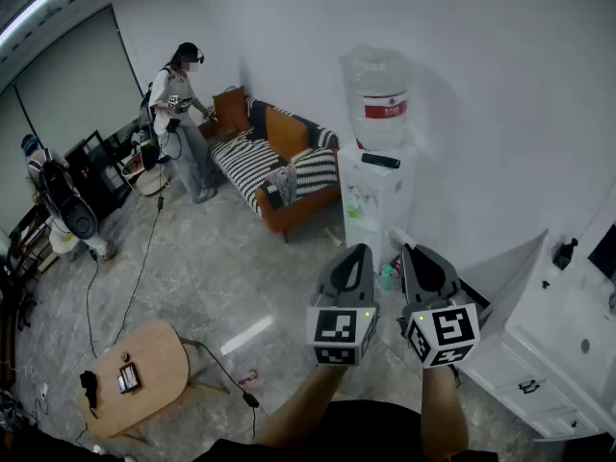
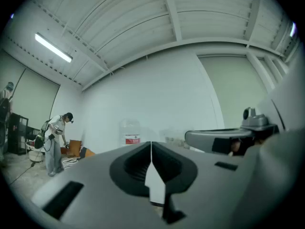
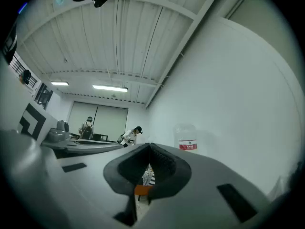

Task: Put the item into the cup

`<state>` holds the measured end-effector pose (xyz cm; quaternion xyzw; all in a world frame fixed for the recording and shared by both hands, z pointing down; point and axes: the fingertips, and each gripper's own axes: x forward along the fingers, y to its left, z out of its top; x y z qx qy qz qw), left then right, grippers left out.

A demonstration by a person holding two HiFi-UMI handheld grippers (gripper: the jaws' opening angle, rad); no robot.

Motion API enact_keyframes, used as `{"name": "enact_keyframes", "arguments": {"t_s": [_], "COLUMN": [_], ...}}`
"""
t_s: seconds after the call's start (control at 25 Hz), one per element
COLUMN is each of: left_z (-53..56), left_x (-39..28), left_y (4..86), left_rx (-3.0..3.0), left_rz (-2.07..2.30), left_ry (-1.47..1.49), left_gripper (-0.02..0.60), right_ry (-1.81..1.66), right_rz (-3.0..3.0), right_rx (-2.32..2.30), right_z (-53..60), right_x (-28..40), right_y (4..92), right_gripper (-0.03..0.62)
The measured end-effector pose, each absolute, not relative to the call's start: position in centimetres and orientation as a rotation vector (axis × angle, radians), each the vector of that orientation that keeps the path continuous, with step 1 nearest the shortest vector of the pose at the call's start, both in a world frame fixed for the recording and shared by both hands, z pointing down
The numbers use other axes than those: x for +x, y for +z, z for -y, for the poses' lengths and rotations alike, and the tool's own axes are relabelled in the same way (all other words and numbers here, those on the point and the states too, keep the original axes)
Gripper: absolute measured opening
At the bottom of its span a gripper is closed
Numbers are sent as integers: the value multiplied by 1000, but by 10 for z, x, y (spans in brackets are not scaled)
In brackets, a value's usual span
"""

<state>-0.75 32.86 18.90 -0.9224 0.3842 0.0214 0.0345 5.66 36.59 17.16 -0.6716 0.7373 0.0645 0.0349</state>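
Observation:
Both grippers are held up side by side in the lower middle of the head view, pointing toward a white wall. My left gripper (image 1: pixel 362 249) (image 2: pixel 151 144) is shut with its jaws pressed together and nothing between them. My right gripper (image 1: pixel 403 249) (image 3: pixel 149 147) is shut as well and holds nothing. The left gripper view shows the right gripper's body at its right; the right gripper view shows the left gripper's body at its left. I see no cup and no item to pick out in any view.
A white water dispenser (image 1: pixel 377 195) with a bottle on top stands just beyond the grippers. A white cabinet (image 1: pixel 558 354) is at the right, an orange sofa (image 1: pixel 274 162) at the back, a small wooden table (image 1: pixel 144 373) lower left. Two people (image 1: pixel 183 114) (image 1: pixel 58 200) stand at the far left.

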Motion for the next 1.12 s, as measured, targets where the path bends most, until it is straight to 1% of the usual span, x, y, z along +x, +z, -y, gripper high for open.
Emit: {"name": "enact_keyframes", "arguments": {"t_s": [0.76,1.12], "left_z": [-315,-299], "left_x": [-4,-17], "left_y": [207,206], "left_rx": [-2858,-2839], "left_rz": [-1207,-1263], "left_ry": [27,51], "left_gripper": [14,14], "right_ry": [144,158], "right_rz": [-2251,-2303], "right_rx": [-2049,-1981], "right_z": [-353,-337], "right_x": [73,60], "right_y": [184,182], "right_gripper": [12,12]}}
